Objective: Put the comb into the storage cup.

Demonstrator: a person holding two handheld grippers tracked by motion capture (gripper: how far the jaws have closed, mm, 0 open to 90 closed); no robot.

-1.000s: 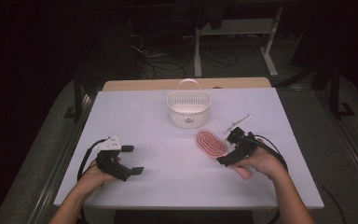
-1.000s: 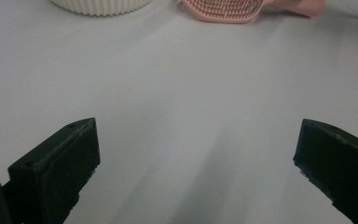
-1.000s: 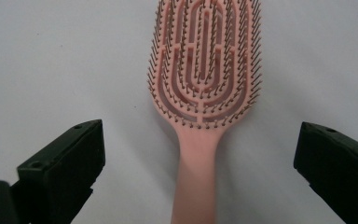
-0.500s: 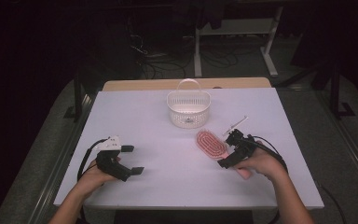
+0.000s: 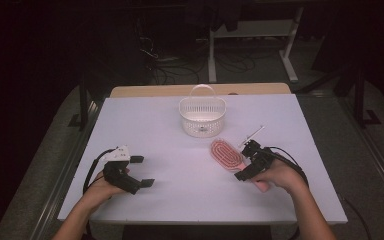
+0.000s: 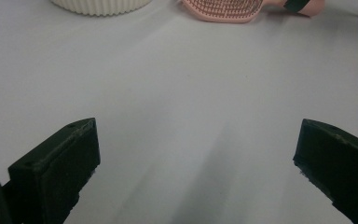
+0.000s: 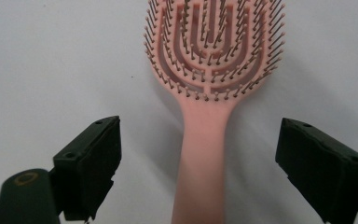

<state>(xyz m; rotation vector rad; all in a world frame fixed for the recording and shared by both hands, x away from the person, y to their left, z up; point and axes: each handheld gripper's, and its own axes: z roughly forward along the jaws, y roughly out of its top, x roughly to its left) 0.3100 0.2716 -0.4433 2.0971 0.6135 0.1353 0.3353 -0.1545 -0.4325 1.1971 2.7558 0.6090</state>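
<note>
A pink hairbrush (image 5: pixel 226 154) lies bristles up on the white table (image 5: pixel 180 200), right of centre, its handle pointing toward the person. My right gripper (image 5: pixel 245 161) straddles that handle. In the right gripper view the handle (image 7: pixel 200 186) runs up between the two jaws with a wide gap on each side and touches neither. These jaws have just been closing but are still open. My left gripper (image 5: pixel 142 171) rests at the table's left front, open, with bare table between its jaws (image 6: pixel 196 172). The brush head (image 6: pixel 223 7) shows far off in its view.
A white slatted basket (image 5: pixel 202 125) with a raised handle stands at the back centre, and its wall (image 6: pixel 100 5) shows in the left gripper view. A thin metal stick (image 5: pixel 252 135) lies just behind the right gripper. Dark floor and cables surround the table.
The right gripper's jaws have drawn slightly closer over the brush handle. Both hands keep their places and the brush has not moved.
</note>
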